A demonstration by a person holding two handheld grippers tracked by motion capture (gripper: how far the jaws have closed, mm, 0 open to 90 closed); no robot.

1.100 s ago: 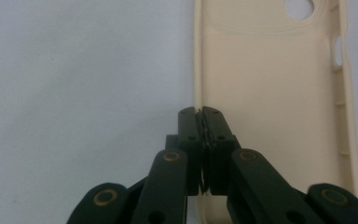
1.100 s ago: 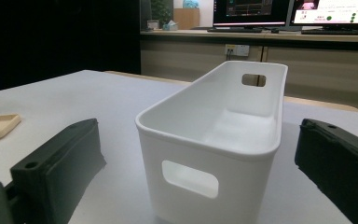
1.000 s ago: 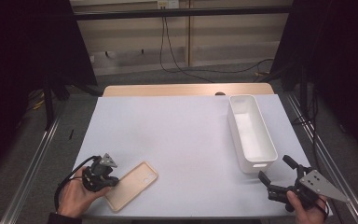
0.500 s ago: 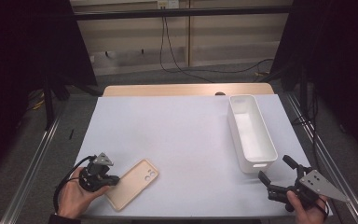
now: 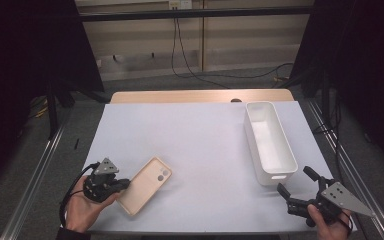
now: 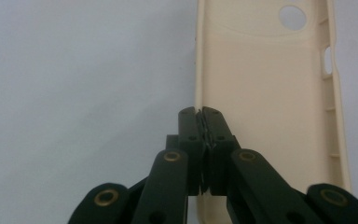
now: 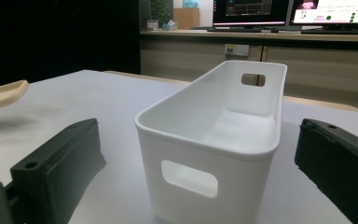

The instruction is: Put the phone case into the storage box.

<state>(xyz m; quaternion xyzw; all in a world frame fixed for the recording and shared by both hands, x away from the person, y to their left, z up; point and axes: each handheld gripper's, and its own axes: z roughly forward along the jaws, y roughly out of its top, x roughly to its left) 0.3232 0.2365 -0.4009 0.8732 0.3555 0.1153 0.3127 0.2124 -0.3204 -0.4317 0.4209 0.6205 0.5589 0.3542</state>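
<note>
A beige phone case (image 5: 147, 184) lies hollow side up near the front left of the white table (image 5: 200, 140). My left gripper (image 5: 125, 184) is shut on the rim of the case's near end. In the left gripper view the jaws (image 6: 200, 112) pinch the long left edge of the case (image 6: 261, 93), whose camera hole points away. My right gripper (image 5: 294, 180) stands open at the front right. It points at the near end of a white bin (image 5: 269, 142) and has nothing between its fingers. The bin (image 7: 214, 140) is empty.
The bin stands lengthwise along the table's right side, with handle cutouts in both short ends. A wooden strip (image 5: 200, 96) borders the far edge. Metal rails (image 5: 40, 170) run along both sides of the table. Cables hang on the far wall.
The phone case has shifted a little up and to the right in the left gripper's hold. The right gripper has stayed in place.
</note>
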